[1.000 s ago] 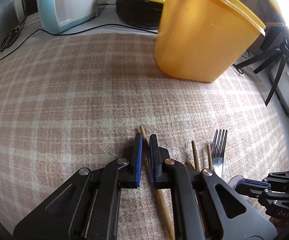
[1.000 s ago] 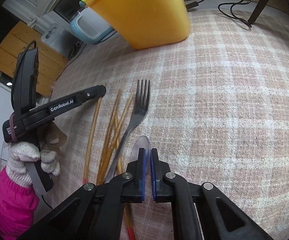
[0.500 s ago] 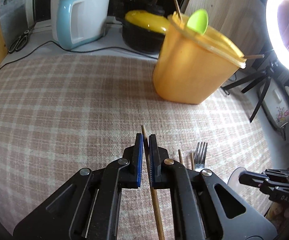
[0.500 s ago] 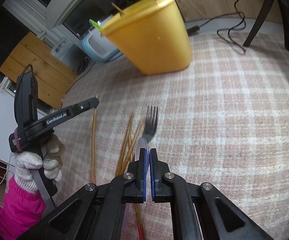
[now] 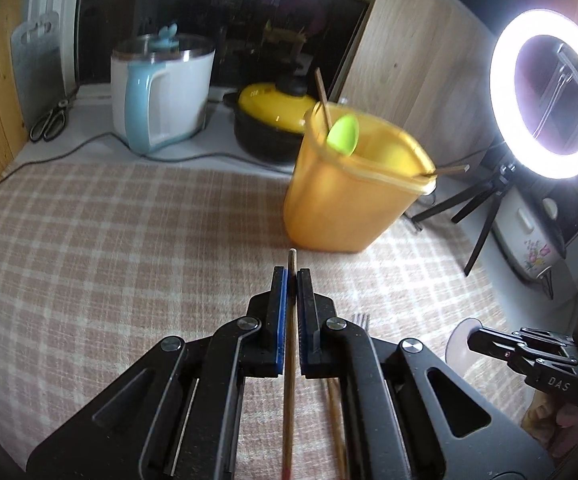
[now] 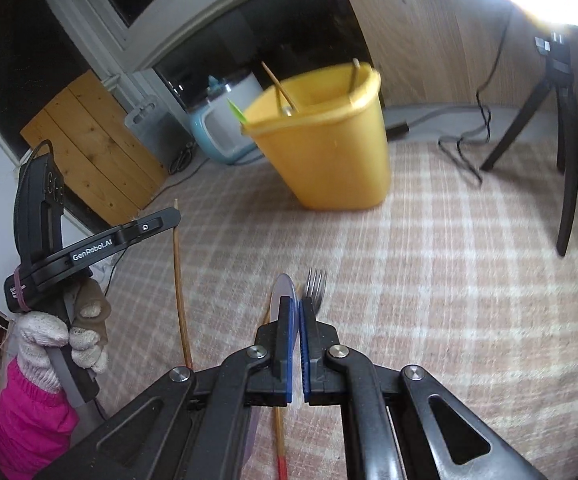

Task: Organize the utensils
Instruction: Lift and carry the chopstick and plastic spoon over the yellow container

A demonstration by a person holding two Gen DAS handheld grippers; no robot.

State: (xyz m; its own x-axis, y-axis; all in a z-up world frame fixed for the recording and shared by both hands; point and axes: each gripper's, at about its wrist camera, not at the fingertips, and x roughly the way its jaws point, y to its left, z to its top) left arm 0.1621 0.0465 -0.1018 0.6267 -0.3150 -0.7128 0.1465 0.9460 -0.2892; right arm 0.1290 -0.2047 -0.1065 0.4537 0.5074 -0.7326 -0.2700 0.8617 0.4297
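Observation:
My left gripper [image 5: 292,276] is shut on a wooden chopstick [image 5: 289,380] and holds it above the checked cloth; it also shows in the right wrist view [image 6: 169,220] with the chopstick [image 6: 179,288] hanging below. My right gripper [image 6: 296,308] is shut on a pale lilac spoon [image 6: 283,288], raised off the cloth; the spoon's bowl [image 5: 461,344] shows at the right of the left wrist view. The yellow tub [image 5: 349,192] [image 6: 325,140] stands ahead, holding a green spoon [image 5: 343,134] and chopsticks. A fork [image 6: 315,284] and more chopsticks [image 6: 280,440] lie on the cloth.
A blue-white kettle [image 5: 161,96], a black pot with yellow lid [image 5: 273,120] and scissors [image 5: 49,120] stand behind the cloth. A ring light [image 5: 549,92] on a tripod [image 6: 565,132] stands to the right, with cables [image 6: 465,148] near the tub.
Both grippers have lifted off the cloth, the left with the chopstick and the right with the lilac spoon. The tub now appears farther and lower, its inside visible.

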